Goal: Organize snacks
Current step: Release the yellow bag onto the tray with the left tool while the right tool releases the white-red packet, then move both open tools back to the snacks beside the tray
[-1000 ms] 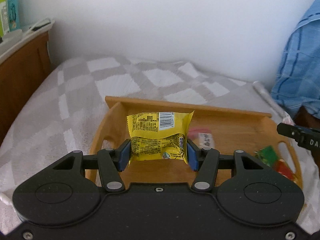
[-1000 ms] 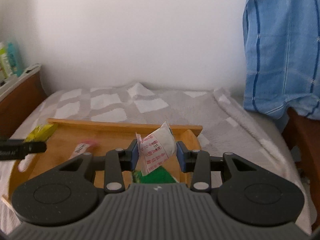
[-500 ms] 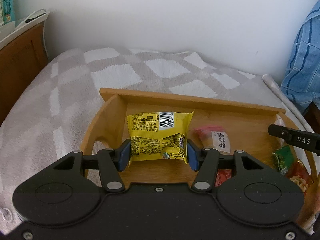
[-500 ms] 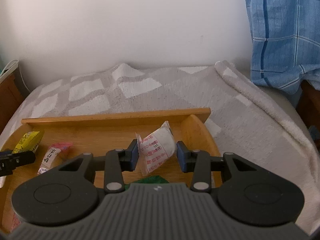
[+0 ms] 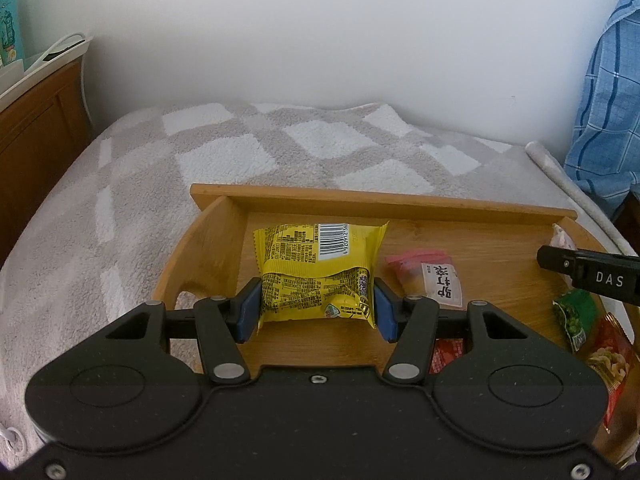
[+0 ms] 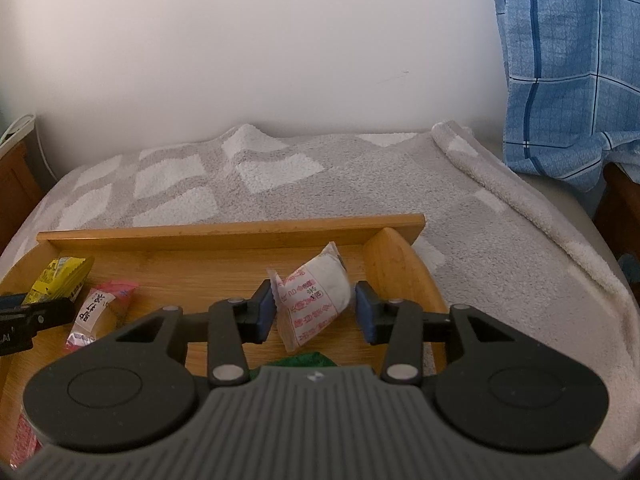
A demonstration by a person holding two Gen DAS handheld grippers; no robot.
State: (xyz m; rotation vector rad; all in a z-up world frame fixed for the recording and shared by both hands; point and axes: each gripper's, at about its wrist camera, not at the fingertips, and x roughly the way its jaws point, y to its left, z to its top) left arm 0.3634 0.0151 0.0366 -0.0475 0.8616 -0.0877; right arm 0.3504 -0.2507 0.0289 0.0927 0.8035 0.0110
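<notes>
Left wrist view. Left gripper (image 5: 316, 304): clenched on the yellow snack packet (image 5: 320, 270), both blue pads pressed into its lower half, same grip as a second ago. Change: the wooden tray (image 5: 384, 200) now fills more of the view, so the packet has come down low over the tray's left end. Judged ready to set down. Pose: angled downward toward the tray floor. Pink-and-white packet (image 5: 438, 280) lies just right of it; green packet (image 5: 574, 316) and red packet (image 5: 612, 356) lie at the right end.

Right wrist view. Right gripper (image 6: 316, 308): jaws opening, white packet with red print (image 6: 316, 300) between them, a gap showing at the right pad. Change: a second ago it was pinched tight; now released at the tray's right end. Placement judged nearly done. Pose: tilted downward, low over the tray, which sits on the blanket-covered bed (image 6: 360, 176).
</notes>
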